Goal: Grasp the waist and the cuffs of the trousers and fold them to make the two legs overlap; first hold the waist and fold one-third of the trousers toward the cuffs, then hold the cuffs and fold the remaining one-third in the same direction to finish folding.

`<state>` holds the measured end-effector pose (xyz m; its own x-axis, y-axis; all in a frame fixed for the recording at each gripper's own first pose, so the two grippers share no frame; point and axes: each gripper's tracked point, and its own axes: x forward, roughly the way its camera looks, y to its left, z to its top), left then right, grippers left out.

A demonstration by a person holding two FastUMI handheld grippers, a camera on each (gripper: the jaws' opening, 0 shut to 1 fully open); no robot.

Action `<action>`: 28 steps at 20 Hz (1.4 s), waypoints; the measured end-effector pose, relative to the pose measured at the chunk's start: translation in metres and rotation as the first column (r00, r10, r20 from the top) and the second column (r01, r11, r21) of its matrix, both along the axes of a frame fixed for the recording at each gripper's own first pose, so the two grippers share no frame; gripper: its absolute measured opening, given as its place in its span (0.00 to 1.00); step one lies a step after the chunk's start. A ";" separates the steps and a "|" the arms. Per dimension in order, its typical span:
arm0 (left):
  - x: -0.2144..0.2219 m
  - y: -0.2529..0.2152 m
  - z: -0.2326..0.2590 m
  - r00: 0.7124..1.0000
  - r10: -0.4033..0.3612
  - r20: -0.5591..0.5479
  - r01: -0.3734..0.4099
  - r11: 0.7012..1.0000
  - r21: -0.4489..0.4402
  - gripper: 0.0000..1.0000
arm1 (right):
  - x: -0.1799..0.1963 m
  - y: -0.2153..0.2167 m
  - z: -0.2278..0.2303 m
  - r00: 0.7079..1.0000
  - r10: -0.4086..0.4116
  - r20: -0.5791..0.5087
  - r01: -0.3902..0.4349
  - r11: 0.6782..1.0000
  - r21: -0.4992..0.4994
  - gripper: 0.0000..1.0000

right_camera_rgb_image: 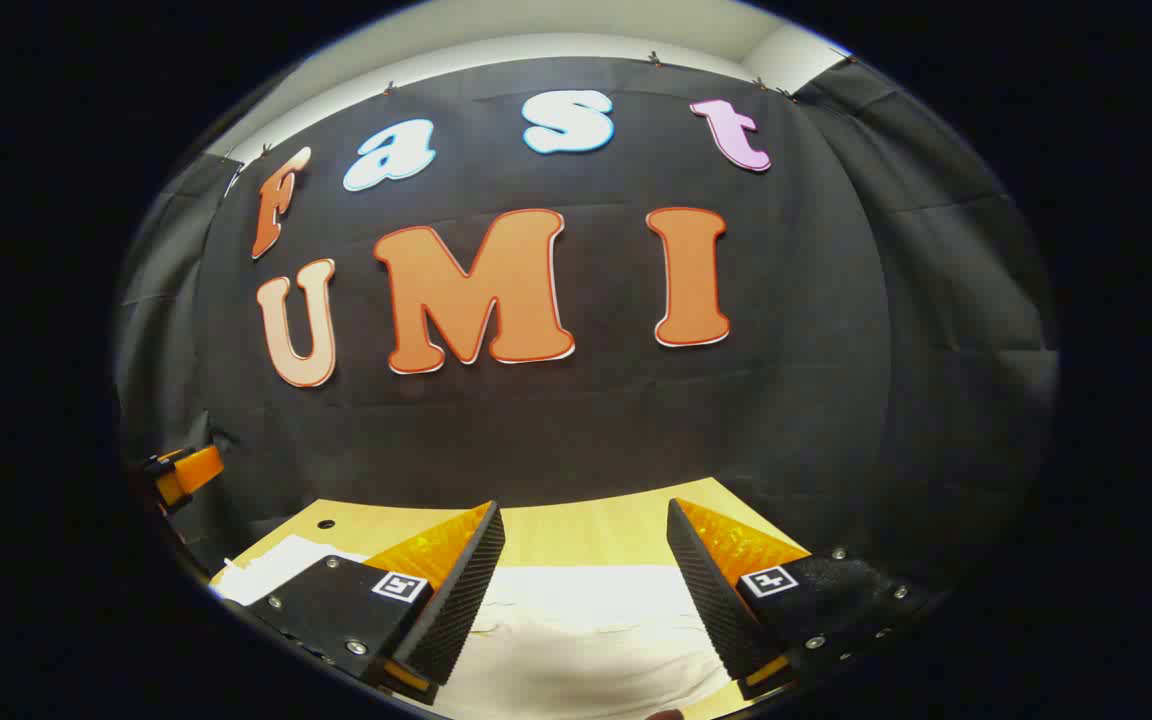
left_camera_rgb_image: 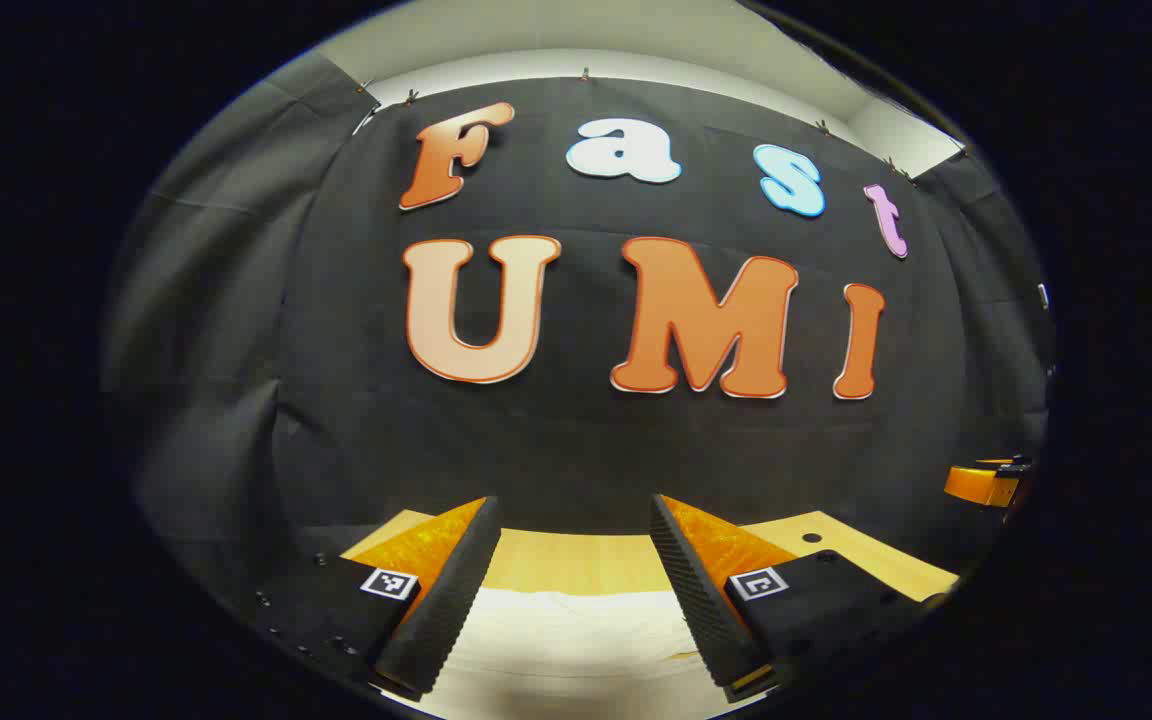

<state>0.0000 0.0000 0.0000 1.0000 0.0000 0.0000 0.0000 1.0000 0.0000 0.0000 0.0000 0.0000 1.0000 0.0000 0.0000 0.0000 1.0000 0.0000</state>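
Observation:
White trousers (left_camera_rgb_image: 576, 640) lie flat on the wooden table (left_camera_rgb_image: 566, 560) below my left gripper (left_camera_rgb_image: 572, 515), which stands open above the cloth with nothing between its fingers. In the right gripper view the same white trousers (right_camera_rgb_image: 586, 630) spread under my right gripper (right_camera_rgb_image: 586, 520), also open and holding nothing. A part of the right gripper (left_camera_rgb_image: 986, 482) pokes in at the right edge of the left gripper view. The left gripper (right_camera_rgb_image: 181, 472) shows at the left edge of the right gripper view. Which end of the trousers is waist or cuff I cannot tell.
The black booth wall (left_camera_rgb_image: 576, 440) rises right behind the table's far edge. Bare wood of the table (right_camera_rgb_image: 576, 535) shows between the cloth and the wall. A small round hole (right_camera_rgb_image: 325, 523) marks the tabletop near its left corner.

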 end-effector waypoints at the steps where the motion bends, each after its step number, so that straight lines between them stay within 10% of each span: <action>1: -0.002 0.023 0.002 1.000 0.030 -0.002 -0.030 1.000 0.009 0.98 | -0.002 0.016 -0.003 1.000 0.014 -0.002 -0.014 1.000 -0.006 0.98; 9: -0.028 0.116 0.006 0.990 0.139 -0.001 -0.139 0.990 0.030 0.98 | -0.004 0.091 -0.011 0.991 0.129 -0.044 -0.130 0.991 -0.032 0.98; 21: -0.012 0.119 -0.012 0.994 0.097 -0.049 -0.096 0.995 0.031 0.98 | -0.020 0.034 -0.019 0.996 -0.037 -0.085 0.038 0.999 0.013 0.98; 28: -0.002 0.109 -0.023 0.993 0.082 -0.081 -0.079 0.996 0.033 0.98 | -0.023 -0.017 -0.100 0.929 -0.066 -0.365 0.189 0.931 0.313 0.98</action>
